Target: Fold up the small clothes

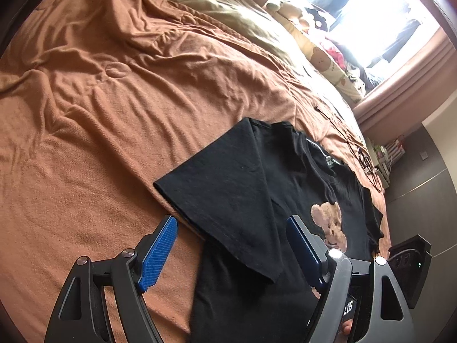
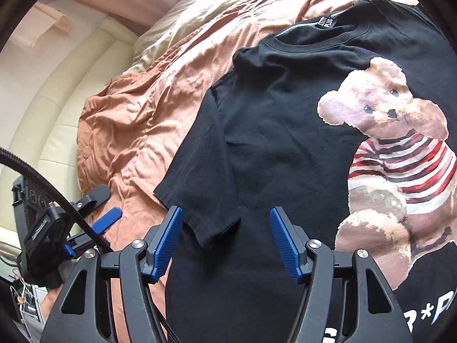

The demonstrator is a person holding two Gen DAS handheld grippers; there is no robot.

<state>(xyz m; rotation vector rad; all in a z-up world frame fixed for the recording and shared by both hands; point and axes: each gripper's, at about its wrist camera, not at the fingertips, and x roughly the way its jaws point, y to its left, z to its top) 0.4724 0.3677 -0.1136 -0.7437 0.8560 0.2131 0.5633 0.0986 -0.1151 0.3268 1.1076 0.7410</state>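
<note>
Black T-shirt (image 2: 285, 148) lies flat, print up, on the bed (image 1: 100, 128). Both grippers, left (image 1: 231, 254) and right (image 2: 227, 240), hover with fingers spread, empty. We should pinch the sleeve (image 2: 200, 177) at its hem and fold inward evenly.

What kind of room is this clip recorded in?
Most likely a bedroom: the black T-shirt lies on a bed with a rumpled orange blanket, a bear-print pillow and a padded headboard.
</note>
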